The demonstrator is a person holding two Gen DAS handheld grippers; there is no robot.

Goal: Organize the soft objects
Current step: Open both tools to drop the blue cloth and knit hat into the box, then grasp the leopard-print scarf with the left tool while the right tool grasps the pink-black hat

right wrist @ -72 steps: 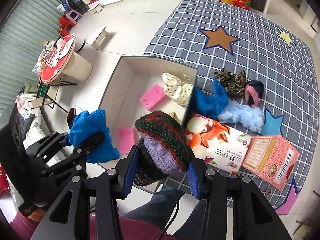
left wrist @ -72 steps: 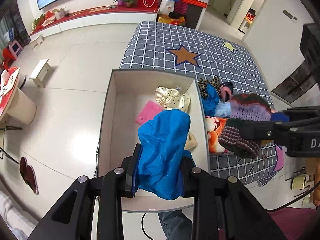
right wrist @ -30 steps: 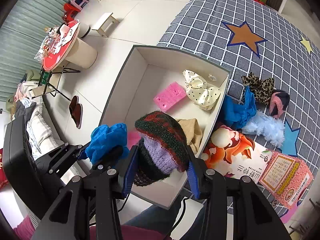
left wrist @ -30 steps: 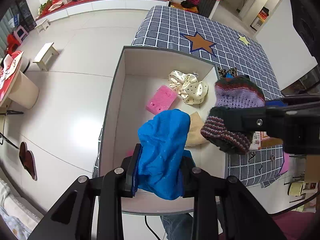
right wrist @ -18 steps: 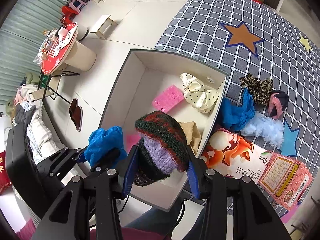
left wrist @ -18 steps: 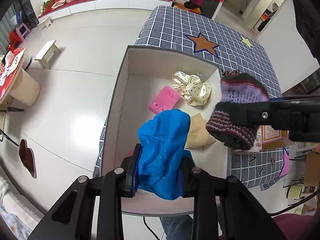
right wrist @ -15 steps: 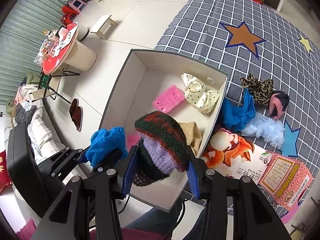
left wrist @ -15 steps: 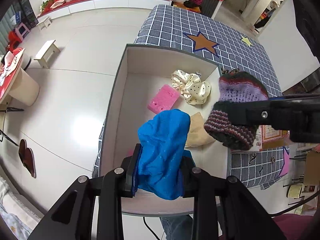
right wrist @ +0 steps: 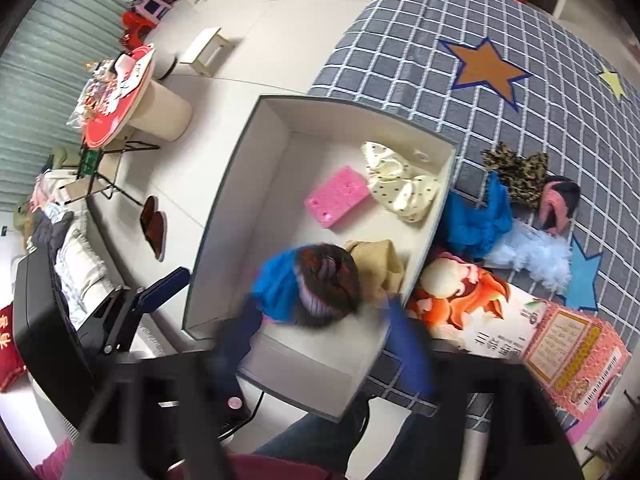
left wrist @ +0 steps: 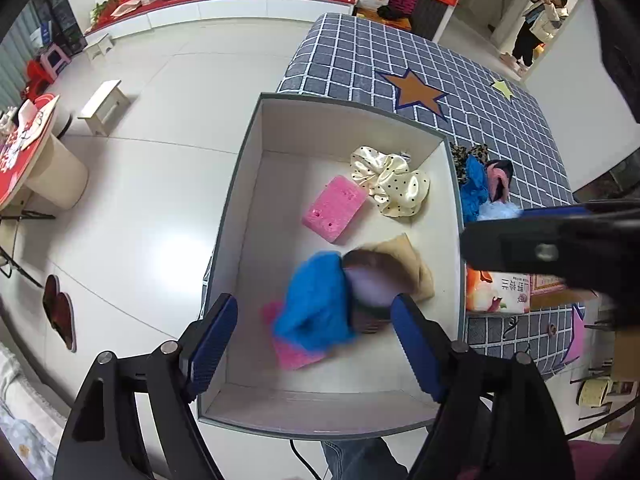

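Two soft things sit blurred inside the white open-topped cardboard box — a crumpled blue cloth and a striped knitted wool hat, side by side and touching near the box's near end. The blur suggests they are dropping or just landing. Both tools are empty: the left gripper has its blue-padded jaws spread wide above the box's near wall, and the right gripper, smeared by motion in its own view, also shows its jaws parted with nothing between them.

The step in hand looks like the release, and doing it well means keeping both tools high and open until the cloth and hat settle, so no pad snags the knit and drags it back over the rim. The hat lies partly against a tan folded fabric piece; a pink sponge block and a cream polka-dot satin scrunchie lie farther in, with another pink piece under the blue cloth.

Relative to the left gripper, the cloth and hat lie just ahead and below, between its finger lines. More soft items wait outside on the grey checked tablecloth — a second blue cloth, a pale blue fluffy piece and a leopard-print fabric piece, just beside the box's right wall.
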